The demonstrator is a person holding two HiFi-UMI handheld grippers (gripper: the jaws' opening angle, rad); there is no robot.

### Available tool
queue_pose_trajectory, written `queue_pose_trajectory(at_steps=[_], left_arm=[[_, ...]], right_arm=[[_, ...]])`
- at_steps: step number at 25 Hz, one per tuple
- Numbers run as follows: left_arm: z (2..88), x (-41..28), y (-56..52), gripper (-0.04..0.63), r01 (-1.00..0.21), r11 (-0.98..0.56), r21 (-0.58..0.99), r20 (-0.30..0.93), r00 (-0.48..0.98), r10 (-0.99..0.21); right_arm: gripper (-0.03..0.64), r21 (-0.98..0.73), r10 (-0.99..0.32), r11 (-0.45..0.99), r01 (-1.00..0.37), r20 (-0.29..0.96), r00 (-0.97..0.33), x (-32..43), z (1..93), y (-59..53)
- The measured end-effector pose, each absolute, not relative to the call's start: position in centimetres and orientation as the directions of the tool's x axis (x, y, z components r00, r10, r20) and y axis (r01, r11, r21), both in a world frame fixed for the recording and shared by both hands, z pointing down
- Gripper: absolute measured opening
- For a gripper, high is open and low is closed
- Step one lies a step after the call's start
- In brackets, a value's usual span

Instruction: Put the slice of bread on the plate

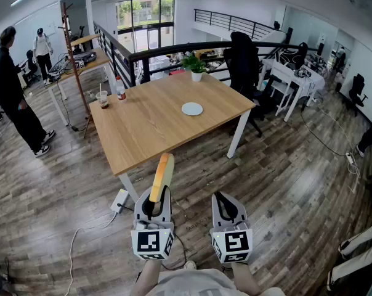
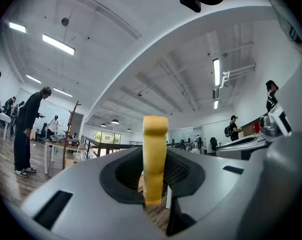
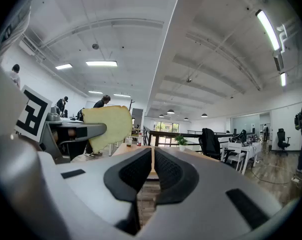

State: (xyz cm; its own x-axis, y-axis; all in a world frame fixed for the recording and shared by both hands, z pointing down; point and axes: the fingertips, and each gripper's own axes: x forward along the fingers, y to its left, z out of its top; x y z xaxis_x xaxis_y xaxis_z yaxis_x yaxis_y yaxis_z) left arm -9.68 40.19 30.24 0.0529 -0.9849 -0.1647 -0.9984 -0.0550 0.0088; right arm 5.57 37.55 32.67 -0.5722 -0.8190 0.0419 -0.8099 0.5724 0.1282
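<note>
Left gripper view shows the left gripper (image 2: 154, 180) pinching the slice of bread (image 2: 155, 146), which stands on edge between its jaws. Right gripper view shows the right gripper (image 3: 152, 166) with its jaws pressed together and nothing between them. From the head view, both grippers are side by side above the wooden floor (image 1: 284, 184), just short of the table (image 1: 143, 134). The white plate (image 1: 191, 108) lies bare on the tabletop, well apart from the bread.
</note>
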Motion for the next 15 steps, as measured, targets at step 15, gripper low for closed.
queue_pose_trajectory(at_steps=[15], left_arm=[[31.7,-8.5,40.5,0.094,-0.998,-0.055,-0.004,-0.132,0.055,-0.99]], right_arm=[[0.025,0.072,-0.818,0.575,-0.815,0.035,-0.574,7.4,34.7,37.2]])
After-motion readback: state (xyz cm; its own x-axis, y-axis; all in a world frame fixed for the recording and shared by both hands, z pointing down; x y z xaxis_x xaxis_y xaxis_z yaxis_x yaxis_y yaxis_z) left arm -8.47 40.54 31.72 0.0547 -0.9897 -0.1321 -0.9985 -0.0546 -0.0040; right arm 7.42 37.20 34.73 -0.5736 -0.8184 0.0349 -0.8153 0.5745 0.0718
